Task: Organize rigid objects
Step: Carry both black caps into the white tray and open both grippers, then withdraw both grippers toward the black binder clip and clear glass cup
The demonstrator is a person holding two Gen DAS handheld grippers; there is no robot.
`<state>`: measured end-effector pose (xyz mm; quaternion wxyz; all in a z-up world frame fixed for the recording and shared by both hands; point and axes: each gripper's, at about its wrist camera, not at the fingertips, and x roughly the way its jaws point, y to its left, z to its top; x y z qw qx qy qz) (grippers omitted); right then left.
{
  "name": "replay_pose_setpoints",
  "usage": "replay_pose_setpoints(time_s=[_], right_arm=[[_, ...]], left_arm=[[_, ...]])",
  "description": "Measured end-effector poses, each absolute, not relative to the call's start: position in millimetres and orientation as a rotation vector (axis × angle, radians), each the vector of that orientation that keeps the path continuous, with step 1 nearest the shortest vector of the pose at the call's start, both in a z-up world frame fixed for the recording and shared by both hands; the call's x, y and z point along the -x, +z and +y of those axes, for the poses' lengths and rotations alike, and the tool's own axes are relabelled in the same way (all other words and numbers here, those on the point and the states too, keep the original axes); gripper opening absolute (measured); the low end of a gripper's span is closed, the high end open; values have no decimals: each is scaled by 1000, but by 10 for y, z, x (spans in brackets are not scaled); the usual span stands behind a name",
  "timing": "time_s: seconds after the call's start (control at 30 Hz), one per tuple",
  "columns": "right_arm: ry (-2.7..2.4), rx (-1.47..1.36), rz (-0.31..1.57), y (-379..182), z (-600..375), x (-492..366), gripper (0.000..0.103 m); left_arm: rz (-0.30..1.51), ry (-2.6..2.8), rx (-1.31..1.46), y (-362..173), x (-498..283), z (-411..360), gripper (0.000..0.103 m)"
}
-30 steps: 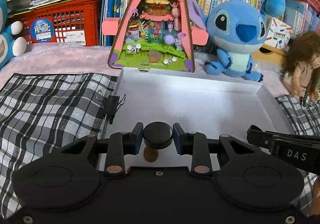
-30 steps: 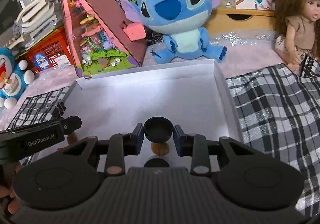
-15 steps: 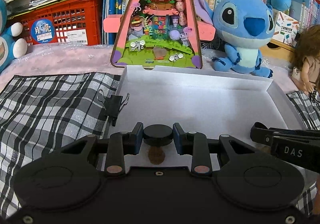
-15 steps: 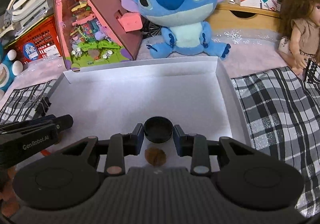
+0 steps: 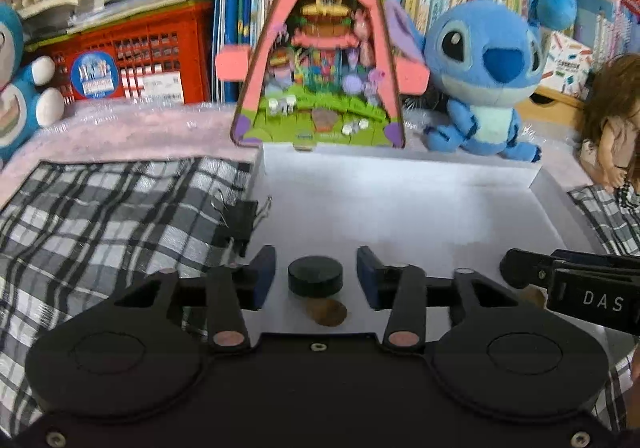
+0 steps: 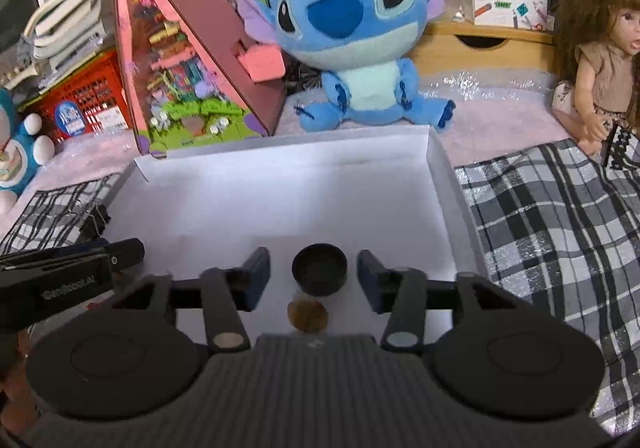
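Both grippers spreading over black caps in the white box

Through the left wrist camera, we see the left gripper (image 5: 316,274) with its jaws opening; a black cap (image 5: 315,276), closed face up, sits between them, clear of both pads, on the floor of the white box (image 5: 400,216) near its front edge, with a brown disc (image 5: 327,313) just before it. A binder clip (image 5: 240,222) hangs on the box's left wall beside the plaid cloth (image 5: 112,216). Through the right wrist camera, our right gripper (image 6: 314,278) is opening too; a second black cap (image 6: 319,274), hollow side up, stands free between its pads near the front edge, another brown disc (image 6: 308,315) just before it. The Stitch plush (image 6: 356,36) sits beyond the box's far edge.
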<state>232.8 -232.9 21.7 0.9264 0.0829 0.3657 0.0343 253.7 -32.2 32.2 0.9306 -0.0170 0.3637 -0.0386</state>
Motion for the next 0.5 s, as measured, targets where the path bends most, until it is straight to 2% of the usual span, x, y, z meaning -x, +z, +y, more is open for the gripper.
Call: replay_pose_setpoints(time_s=[0.07, 0.13, 0.17, 0.23, 0.43, 0.5], right_arm=[[71, -168, 733, 250, -2345, -2267, 73], [71, -169, 715, 284, -2364, -2195, 81], [72, -169, 700, 305, -2374, -2145, 87], [89, -172, 673, 348, -2393, -2034, 90], [153, -172, 623, 457, -2436, -1719, 102], [167, -155, 604, 481, -2427, -1614, 103]], left_arm=[[730, -93, 32, 390, -2460, -307, 52], [715, -113, 35, 453, -2362, -295, 65], [704, -124, 34, 477, -2304, -292, 69], [679, -142, 26, 516, -2182, -297, 78], [642, -170, -18, 600, -1822, -330, 83], [618, -184, -18, 617, -1662, -322, 85]])
